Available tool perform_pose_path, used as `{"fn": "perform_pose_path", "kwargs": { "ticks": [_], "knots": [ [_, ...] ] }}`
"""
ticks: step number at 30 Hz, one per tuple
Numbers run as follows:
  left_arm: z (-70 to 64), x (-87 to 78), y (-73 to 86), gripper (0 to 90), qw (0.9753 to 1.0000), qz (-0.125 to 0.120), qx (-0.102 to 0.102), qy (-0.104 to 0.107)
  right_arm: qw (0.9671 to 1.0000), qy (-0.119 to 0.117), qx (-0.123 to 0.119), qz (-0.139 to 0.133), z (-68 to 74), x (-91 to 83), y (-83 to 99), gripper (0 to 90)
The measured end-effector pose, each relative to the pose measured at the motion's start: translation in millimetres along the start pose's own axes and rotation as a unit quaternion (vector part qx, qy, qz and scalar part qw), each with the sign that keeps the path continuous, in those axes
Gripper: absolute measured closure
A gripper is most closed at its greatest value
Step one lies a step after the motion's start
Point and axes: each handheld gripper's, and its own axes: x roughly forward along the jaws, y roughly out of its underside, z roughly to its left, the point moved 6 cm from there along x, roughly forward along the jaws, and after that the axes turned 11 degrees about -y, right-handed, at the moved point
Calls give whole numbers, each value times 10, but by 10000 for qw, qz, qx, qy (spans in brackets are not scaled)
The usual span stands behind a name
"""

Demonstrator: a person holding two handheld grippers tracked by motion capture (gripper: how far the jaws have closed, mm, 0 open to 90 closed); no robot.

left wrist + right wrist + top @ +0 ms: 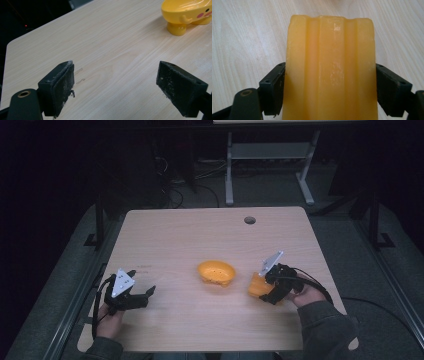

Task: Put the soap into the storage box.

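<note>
Fingers (272,90) of your right gripper (264,289) are clamping a ridged orange bar (330,67) by its long sides, its length running straight ahead, above the counter (200,235) just right of the yellow dish (216,272). Your left gripper (115,85) is sitting spread wide, holding nothing, near the counter's left edge.

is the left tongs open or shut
Open: in the left gripper view, the left tongs jaws stand wide apart over bare table.

Far half of counter (190,230) wide open, just a small hole (250,220) nr the back edge. Yellow bowl (216,272) sits mid-counter betw left gripper (142,296) & right gripper (264,289); bare wood either side.
</note>
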Motion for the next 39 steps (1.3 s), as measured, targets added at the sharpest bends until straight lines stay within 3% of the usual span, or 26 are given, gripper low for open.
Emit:
{"fn": "perform_pose_path", "kwargs": {
  "ticks": [39],
  "knots": [
    [-2,3,-1,141,10000,19,-14,0,9998,-7,-196,11,-69,-115,-292,206]
  ]
}}
